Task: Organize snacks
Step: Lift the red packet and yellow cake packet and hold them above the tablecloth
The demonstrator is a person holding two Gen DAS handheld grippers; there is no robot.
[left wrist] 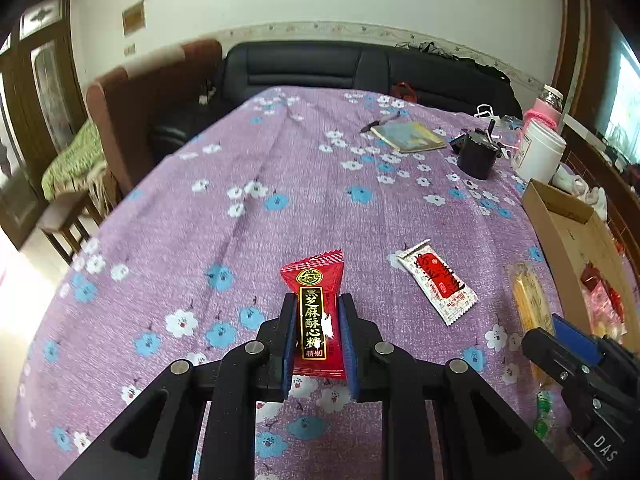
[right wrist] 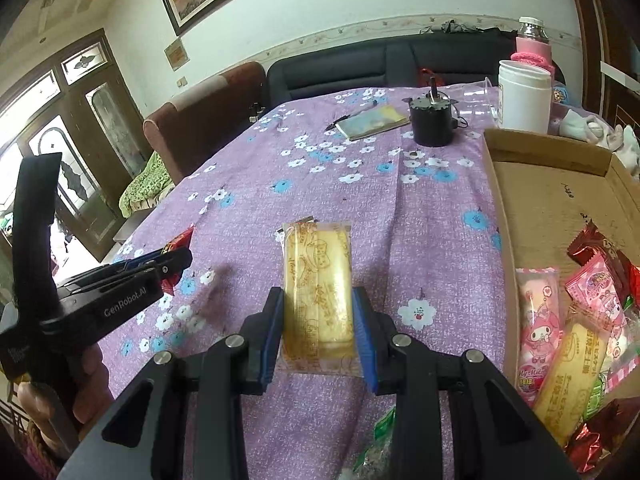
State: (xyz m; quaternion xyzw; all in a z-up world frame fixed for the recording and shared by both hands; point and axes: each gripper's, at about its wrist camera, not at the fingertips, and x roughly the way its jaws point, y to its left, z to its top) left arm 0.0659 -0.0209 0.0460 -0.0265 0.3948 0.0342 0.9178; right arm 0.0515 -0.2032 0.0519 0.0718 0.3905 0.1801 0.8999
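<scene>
My left gripper (left wrist: pixel 315 307) is shut on a red candy packet (left wrist: pixel 318 312) with gold lettering, held upright above the purple flowered tablecloth (left wrist: pixel 240 208). My right gripper (right wrist: pixel 319 299) is shut on a yellow cake bar in clear wrap (right wrist: pixel 318 284), lifted over the cloth. A white and red sachet (left wrist: pixel 438 282) lies flat on the cloth to the right of the left gripper. The cardboard box (right wrist: pixel 536 184) at the right holds several snack packets (right wrist: pixel 572 328). The left gripper (right wrist: pixel 160 264) also shows at the left of the right wrist view, with a hand below it.
At the far side of the table stand a black cup (right wrist: pixel 432 120), a white jar (right wrist: pixel 524 96), a pink-sleeved bottle (right wrist: pixel 532 44) and a notebook (right wrist: pixel 372 122) with a pen. A green wrapper (right wrist: pixel 384 432) lies under the right gripper. A brown armchair (left wrist: pixel 132 108) and dark sofa (left wrist: pixel 360 68) flank the table.
</scene>
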